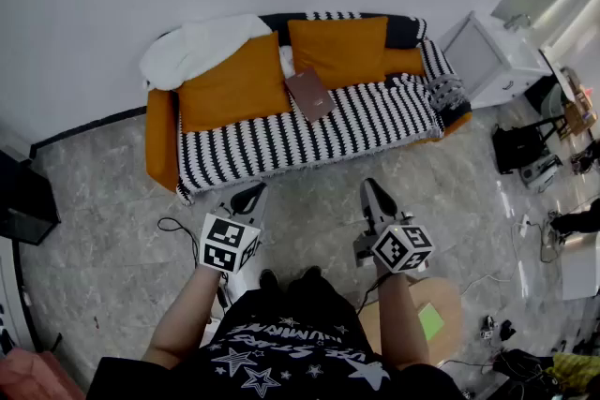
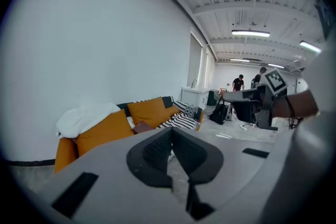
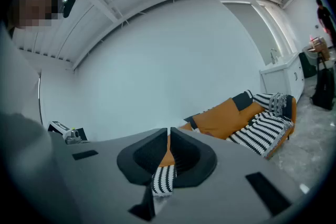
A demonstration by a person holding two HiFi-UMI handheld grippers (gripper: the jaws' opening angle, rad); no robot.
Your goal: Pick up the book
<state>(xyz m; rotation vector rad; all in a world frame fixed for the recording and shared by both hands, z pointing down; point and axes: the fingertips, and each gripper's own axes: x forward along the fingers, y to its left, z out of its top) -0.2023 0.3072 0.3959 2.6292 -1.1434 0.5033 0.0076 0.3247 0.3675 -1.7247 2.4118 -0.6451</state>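
- Head view: the book (image 1: 309, 95) lies flat on the sofa (image 1: 281, 145) seat, between two orange cushions (image 1: 230, 84).
- Well apart from it, the left tongs (image 1: 249, 194) and right tongs (image 1: 376, 189) hover above the floor (image 1: 103, 201) in front of the sofa.
- Both tongs are closed, tips together, gripping nothing.

Sofa (image 1: 161, 145) orange w/ blk-wht striped throw (image 1: 309, 131); book (image 1: 309, 95) brown; blanket (image 1: 202, 47) white; floor (image 1: 94, 229) grey marbled.
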